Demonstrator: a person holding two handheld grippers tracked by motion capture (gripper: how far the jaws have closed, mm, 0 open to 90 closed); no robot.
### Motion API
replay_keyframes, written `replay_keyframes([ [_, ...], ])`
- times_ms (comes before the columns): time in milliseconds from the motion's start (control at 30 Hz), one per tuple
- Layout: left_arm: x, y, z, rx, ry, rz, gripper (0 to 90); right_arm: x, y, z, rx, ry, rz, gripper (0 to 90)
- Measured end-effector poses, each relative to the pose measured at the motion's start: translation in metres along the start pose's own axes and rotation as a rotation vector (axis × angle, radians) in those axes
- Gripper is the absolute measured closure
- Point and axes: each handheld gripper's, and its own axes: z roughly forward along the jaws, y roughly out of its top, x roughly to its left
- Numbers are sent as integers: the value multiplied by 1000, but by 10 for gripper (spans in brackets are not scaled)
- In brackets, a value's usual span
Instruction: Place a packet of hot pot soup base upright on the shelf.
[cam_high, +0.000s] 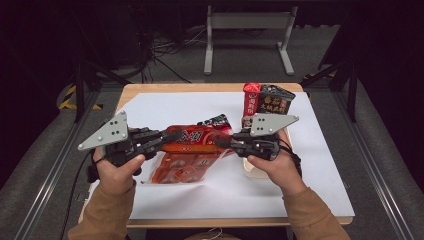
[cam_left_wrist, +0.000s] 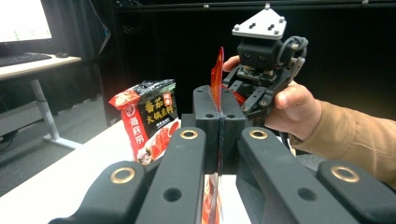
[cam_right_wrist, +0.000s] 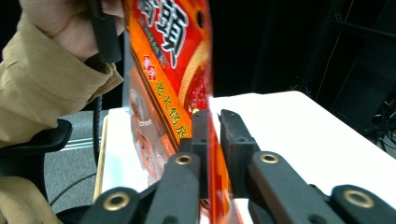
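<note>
Grip stage: left gripper (cam_high: 172, 136) clamped tight on red packet (cam_high: 192, 145); right gripper (cam_high: 223, 142) pinched its opposite edge. Next move likely needed: steady outward pull, firm hold.

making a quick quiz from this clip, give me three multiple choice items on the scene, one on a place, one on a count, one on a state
1. Where does the dark soup-base packet stand?
A. at the table's far right
B. on the floor
C. under the left hand

2. How many grippers grip the red-orange packet?
A. none
B. one
C. two

3. How do the left gripper jaws stand?
A. wide open
B. shut on the packet's edge
C. shut on nothing

Key: 1 A, the high view shows it upright behind the right gripper. 2 C, one gripper pinches each end of it. 3 B, the left gripper view shows the thin edge squeezed between the pads.
</note>
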Motion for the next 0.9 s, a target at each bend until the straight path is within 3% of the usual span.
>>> replay_keyframes([
  [33, 0, 0, -1, -4, 1, -2, 900, 1, 1, -1, -1, 6, 0, 892],
  [500, 5, -2, -4, -26, -1, -26, 870, 9, 17, -13, -5, -19, 4, 895],
  [900, 13, -8, -5, -29, 23, -62, 810, 10, 28, -17, -18, -25, 12, 895],
])
